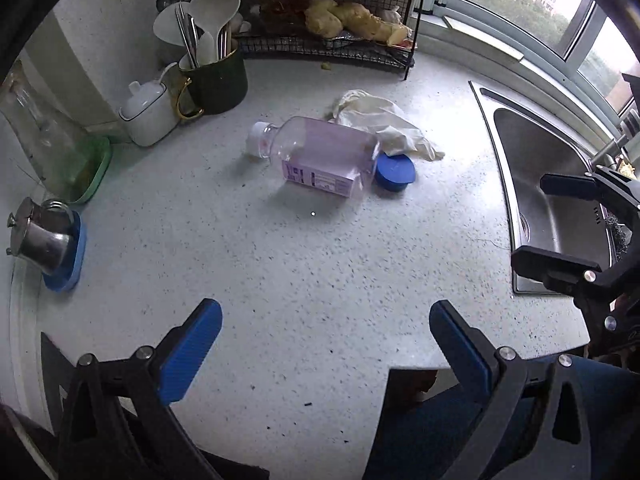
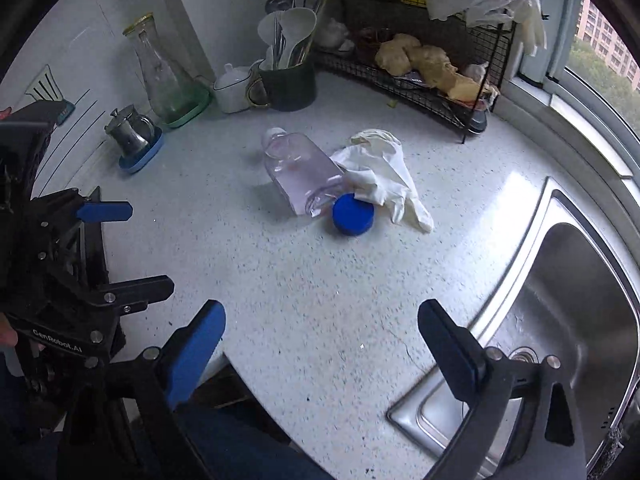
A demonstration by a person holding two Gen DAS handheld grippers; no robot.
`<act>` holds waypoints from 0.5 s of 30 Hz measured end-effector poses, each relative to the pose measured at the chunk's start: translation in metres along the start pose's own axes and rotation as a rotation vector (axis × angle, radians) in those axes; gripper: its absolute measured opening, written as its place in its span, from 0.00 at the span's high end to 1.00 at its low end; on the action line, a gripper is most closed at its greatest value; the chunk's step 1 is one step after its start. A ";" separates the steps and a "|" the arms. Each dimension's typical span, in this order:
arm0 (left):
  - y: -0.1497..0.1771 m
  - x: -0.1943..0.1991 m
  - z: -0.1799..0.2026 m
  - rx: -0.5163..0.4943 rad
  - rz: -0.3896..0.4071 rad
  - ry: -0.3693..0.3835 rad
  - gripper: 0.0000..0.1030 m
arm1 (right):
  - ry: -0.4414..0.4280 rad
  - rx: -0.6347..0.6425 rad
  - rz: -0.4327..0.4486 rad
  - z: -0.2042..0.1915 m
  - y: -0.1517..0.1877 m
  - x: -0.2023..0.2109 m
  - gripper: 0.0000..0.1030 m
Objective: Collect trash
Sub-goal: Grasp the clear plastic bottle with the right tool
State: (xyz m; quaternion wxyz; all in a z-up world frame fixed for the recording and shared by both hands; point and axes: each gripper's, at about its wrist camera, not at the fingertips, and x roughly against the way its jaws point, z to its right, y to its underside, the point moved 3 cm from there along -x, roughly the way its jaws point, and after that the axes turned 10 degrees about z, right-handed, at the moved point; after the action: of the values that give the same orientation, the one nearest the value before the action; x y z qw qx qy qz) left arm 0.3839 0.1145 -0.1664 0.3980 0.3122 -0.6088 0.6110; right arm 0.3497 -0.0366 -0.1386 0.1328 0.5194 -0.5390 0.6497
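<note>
A clear plastic bottle [image 1: 320, 156] with a purple label and white cap lies on its side in the middle of the speckled white counter [image 1: 304, 280]. A blue round lid [image 1: 394, 170] rests against its base, and a crumpled white glove [image 1: 384, 124] lies just behind. The same bottle [image 2: 300, 172], lid [image 2: 353, 214] and glove [image 2: 384, 176] show in the right wrist view. My left gripper [image 1: 324, 320] is open and empty, well short of the bottle. My right gripper [image 2: 320, 324] is open and empty, near the counter's front edge beside the sink; it also shows in the left wrist view [image 1: 544, 224].
A steel sink [image 2: 560, 280] lies at the right. A black wire rack [image 1: 328, 40] with ginger stands at the back. A dark utensil holder [image 1: 218, 80], white jar [image 1: 150, 114], glass carafe on a green tray [image 2: 168, 80] and steel pot on a blue coaster [image 1: 52, 240] line the left.
</note>
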 end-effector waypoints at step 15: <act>-0.040 -0.065 -0.074 0.068 -0.055 0.025 0.00 | -0.093 0.163 -0.158 -0.015 -0.084 -0.109 0.25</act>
State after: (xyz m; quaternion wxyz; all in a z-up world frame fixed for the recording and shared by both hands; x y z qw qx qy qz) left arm 0.4581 0.1791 -0.2080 0.4116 0.3346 -0.5738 0.6240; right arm 0.4490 0.0505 -0.1784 0.1156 0.5988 -0.4473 0.6542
